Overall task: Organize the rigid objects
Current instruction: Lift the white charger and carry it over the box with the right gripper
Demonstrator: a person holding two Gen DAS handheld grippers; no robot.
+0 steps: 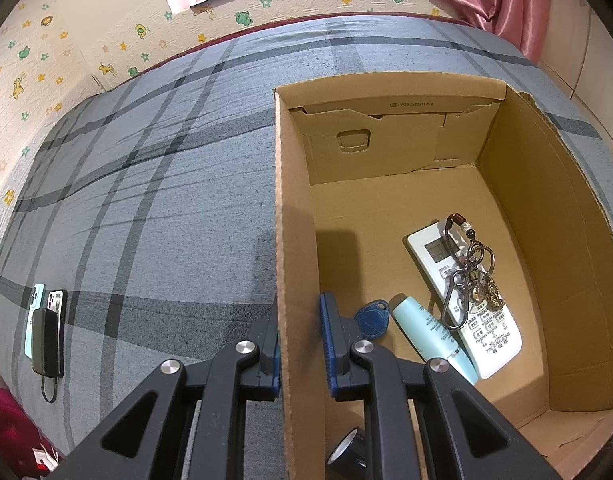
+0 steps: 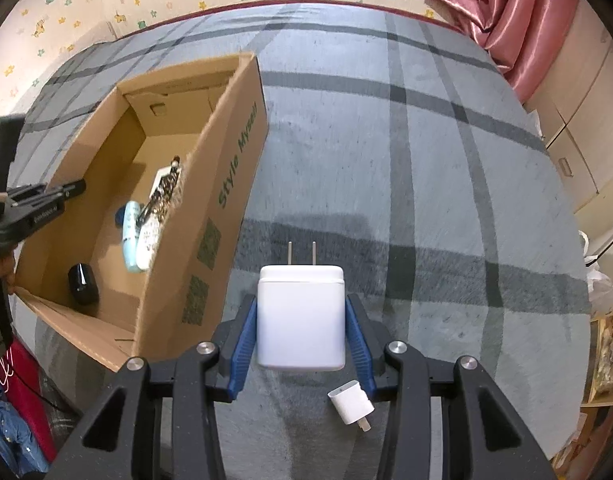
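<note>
My right gripper (image 2: 301, 301) is shut on a white wall charger (image 2: 301, 320), held above the grey plaid bed (image 2: 426, 200) with its two prongs pointing away from me. A smaller white plug adapter (image 2: 351, 400) lies on the bed just below it. To the left stands an open cardboard box (image 1: 546, 240); its near side reads "Style Myself" (image 2: 226, 184). My left gripper (image 1: 302, 320) is shut on the box's left wall (image 1: 294, 240), one finger inside and one outside. In the box lie a white remote (image 1: 486, 340), a key ring with carabiner (image 1: 472, 276), a light blue tube (image 1: 422, 328), a blue key fob (image 1: 372, 320) and a black round object (image 1: 348, 456).
Two phones and a black power bank (image 1: 46, 336) lie on the bed at the far left. A pink curtain (image 2: 518, 12) hangs at the back right, beside cream cabinets (image 2: 574, 136). A patterned wall (image 1: 46, 80) runs behind the bed. Red items (image 2: 22, 400) sit by the lower left edge.
</note>
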